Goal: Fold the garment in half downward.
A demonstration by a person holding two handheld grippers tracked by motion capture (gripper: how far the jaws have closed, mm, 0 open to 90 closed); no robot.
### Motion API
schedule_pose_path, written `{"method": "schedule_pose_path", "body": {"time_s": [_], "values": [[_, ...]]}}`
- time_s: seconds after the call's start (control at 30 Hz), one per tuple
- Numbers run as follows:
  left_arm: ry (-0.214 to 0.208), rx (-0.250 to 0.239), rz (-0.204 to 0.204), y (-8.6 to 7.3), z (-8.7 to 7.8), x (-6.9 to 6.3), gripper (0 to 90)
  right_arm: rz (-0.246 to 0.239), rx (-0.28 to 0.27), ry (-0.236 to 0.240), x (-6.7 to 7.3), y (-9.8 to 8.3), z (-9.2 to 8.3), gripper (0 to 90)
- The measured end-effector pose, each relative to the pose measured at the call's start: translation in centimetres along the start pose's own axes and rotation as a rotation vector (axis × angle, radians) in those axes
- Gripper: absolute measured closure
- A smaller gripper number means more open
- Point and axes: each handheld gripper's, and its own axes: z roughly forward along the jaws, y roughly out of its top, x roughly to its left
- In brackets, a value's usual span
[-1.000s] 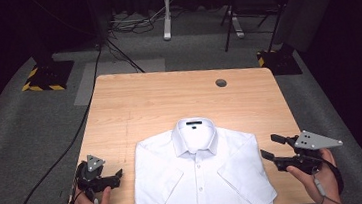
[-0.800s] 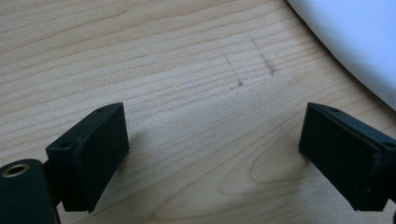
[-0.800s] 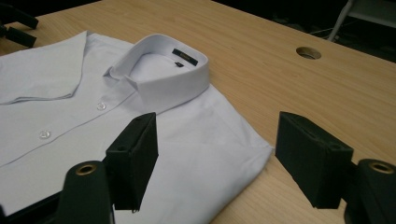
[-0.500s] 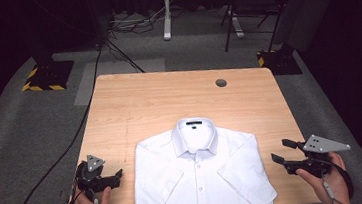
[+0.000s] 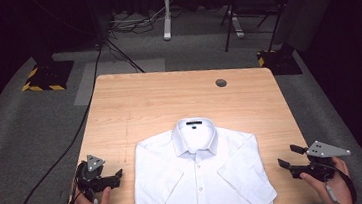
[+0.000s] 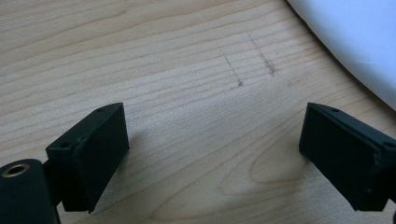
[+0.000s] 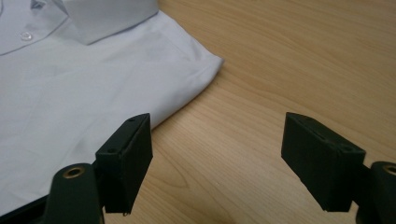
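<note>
A folded white short-sleeved shirt (image 5: 200, 173) lies buttoned and collar-up at the near middle of the wooden table (image 5: 168, 98). My left gripper (image 5: 117, 177) rests on the table left of the shirt, open, with bare wood between its jaws; the left gripper view shows it (image 6: 212, 140) with the shirt's edge (image 6: 355, 42) at the upper right. My right gripper (image 5: 290, 157) is near the table's right front corner, right of the shirt, open and empty; its jaws have just been opening. In the right gripper view it (image 7: 217, 154) hovers over wood beside the shirt's shoulder (image 7: 93, 79).
A round grey cable port (image 5: 221, 83) sits in the table's far right. Beyond the table are chair and desk legs (image 5: 234, 21), floor cables (image 5: 113, 43) and a yellow-black striped block (image 5: 42, 85) on grey carpet. The table's right edge is close to my right hand.
My right gripper has drifted right and toward the near edge, away from the shirt, sinking a little, and its jaws look wider. My left gripper has stayed put.
</note>
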Motion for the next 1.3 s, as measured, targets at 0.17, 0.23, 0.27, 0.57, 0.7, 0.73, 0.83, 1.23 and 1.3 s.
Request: {"method": "schedule_pose_path", "body": {"time_s": [0.17, 0.23, 0.27, 0.57, 0.7, 0.73, 0.83, 1.23, 1.3], "values": [[-0.001, 0.0, 0.0, 0.0, 0.0, 0.0, 7.9, 0.014, 0.033, -0.017, -0.7, -1.4, 0.4, 24.8], [-0.001, 0.001, 0.001, 0.0, 0.0, 0.0, 7.8, 0.024, 0.044, -0.018, -0.9, -2.0, 0.6, 24.6], [-0.002, 0.001, 0.001, 0.0, 0.0, 0.0, 7.7, 0.028, 0.051, -0.021, -1.0, -2.3, 0.7, 24.6], [-0.003, 0.004, 0.004, 0.0, 0.0, 0.0, 6.9, 0.057, 0.093, -0.038, -1.2, -4.2, 1.9, 20.6], [-0.003, 0.004, 0.002, 0.0, 0.0, 0.0, 6.8, 0.07, 0.118, -0.033, -1.3, -4.3, 2.1, 11.8], [-0.003, 0.005, 0.003, 0.0, 0.0, 0.0, 6.8, 0.084, 0.132, -0.023, -1.4, -4.3, 2.2, 8.7], [-0.011, 0.011, 0.013, 0.1, 0.1, 0.0, 5.4, 0.099, 0.154, -0.044, -1.5, -4.2, 2.4, 0.9], [-0.008, 0.024, 0.014, 0.2, 0.3, -0.3, 0.3, 0.1, 0.156, -0.045, -1.5, -4.1, 2.6, 0.4], [-0.005, 0.024, 0.008, 0.2, 0.3, -0.4, 0.4, 0.101, 0.156, -0.045, -1.5, -4.1, 2.6, 0.5]]}}
